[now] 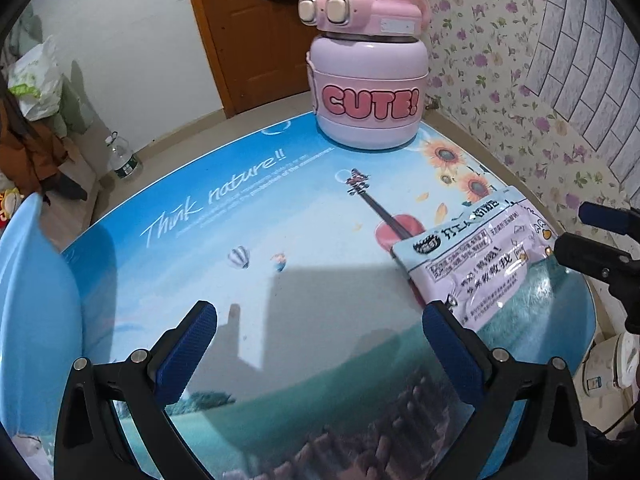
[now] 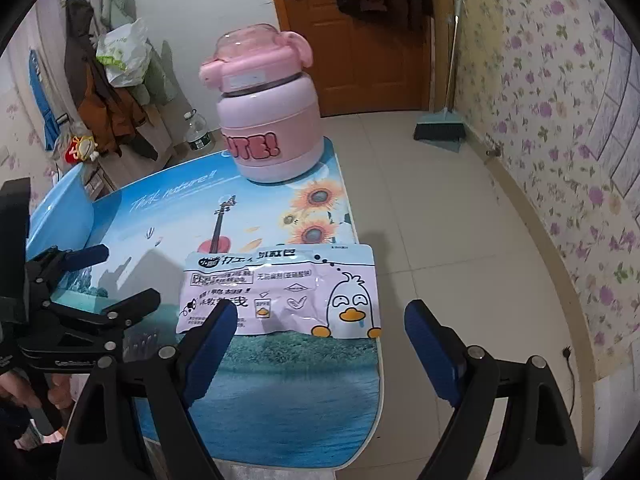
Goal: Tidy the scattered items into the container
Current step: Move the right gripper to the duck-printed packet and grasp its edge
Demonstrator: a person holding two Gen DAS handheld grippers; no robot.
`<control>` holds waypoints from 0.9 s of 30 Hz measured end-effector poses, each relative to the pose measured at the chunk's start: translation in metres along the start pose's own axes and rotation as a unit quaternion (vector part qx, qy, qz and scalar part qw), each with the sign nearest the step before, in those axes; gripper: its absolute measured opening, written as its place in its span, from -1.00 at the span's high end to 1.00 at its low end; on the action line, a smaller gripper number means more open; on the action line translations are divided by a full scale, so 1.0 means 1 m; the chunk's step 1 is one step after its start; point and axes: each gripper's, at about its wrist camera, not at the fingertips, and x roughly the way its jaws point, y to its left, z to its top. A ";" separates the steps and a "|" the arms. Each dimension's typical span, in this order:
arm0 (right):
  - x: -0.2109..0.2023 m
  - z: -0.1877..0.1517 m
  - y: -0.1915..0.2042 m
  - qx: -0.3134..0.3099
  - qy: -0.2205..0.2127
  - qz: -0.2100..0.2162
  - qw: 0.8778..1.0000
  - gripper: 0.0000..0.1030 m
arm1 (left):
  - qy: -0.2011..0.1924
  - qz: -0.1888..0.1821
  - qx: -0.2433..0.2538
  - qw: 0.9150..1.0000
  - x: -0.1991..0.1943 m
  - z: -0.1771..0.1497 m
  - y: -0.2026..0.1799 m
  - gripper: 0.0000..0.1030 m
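Observation:
A pale purple snack packet (image 2: pixel 288 292) with a cartoon duck lies flat at the table's right edge, also seen in the left wrist view (image 1: pixel 480 264). My right gripper (image 2: pixel 320 332) hovers open just before its near edge, and its left finger overlaps the packet's corner. My left gripper (image 1: pixel 320 320) is open over bare table with nothing between its fingers, the packet just off its right finger. A pink "CUTE!" bottle (image 1: pixel 368 92) stands upright at the far end. A light blue container (image 1: pixel 36 280) sits at the left edge.
The table (image 2: pixel 280 380) carries a blue printed scene and is narrow. Tiled floor drops off to its right. A broom and dustpan (image 2: pixel 440 124) lean by the door. A water bottle (image 2: pixel 198 132) stands on the floor beyond the table. A person's hand (image 2: pixel 24 392) holds the left gripper.

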 end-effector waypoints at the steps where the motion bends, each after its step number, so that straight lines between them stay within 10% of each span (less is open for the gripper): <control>1: 0.001 0.000 -0.002 0.005 0.002 0.003 1.000 -0.69 | 0.002 0.000 0.002 1.000 0.002 0.002 -0.001 -1.00; 27: 0.033 -0.001 -0.034 0.085 0.039 0.069 0.993 -0.69 | 0.009 -0.028 0.028 0.999 0.015 0.011 -0.024 -1.00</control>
